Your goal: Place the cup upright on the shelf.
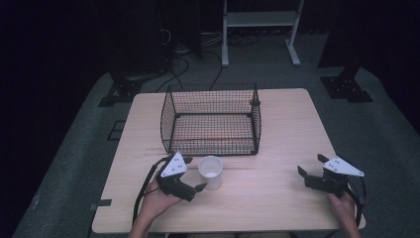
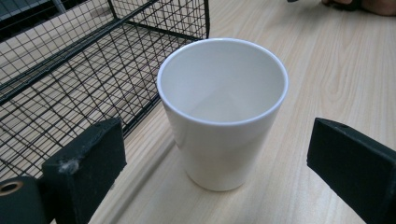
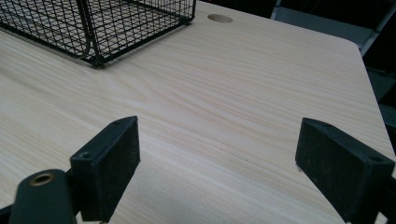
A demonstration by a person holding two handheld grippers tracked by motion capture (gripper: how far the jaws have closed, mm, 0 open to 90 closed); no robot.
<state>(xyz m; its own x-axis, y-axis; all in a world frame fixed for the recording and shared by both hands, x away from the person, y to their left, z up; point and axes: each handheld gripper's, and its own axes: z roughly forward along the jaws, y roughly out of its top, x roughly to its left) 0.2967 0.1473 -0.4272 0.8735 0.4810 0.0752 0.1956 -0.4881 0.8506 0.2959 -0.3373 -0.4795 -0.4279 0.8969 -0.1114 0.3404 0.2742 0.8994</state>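
Dark surroundings and grey flooring frame a pale wooden worktop that carries a black wire basket at its far centre. A white cup stands upright and empty on the worktop, just in front of the basket's near wall and apart from it.

The left hand-held gripper sits just beside the cup on its left, jaws spread wide. In the left gripper view the cup lies between the two jaws and slightly ahead of them, with neither pad touching it. The right hand-held gripper rests well apart near the worktop's right edge, jaws also wide and holding nothing.

Step in hand, as judged: grasping the cup with the left hand-held gripper.

Procedure:
1. Advance until the pads flank the cup's body below the rim.
2. Keep the cup centred between the jaws; uneven contact would likely tip or slide it toward the basket.
3. Close gradually. The smooth tapered wall may slip upward out of a light grip.
4. Lift vertically before clearing the basket wall.
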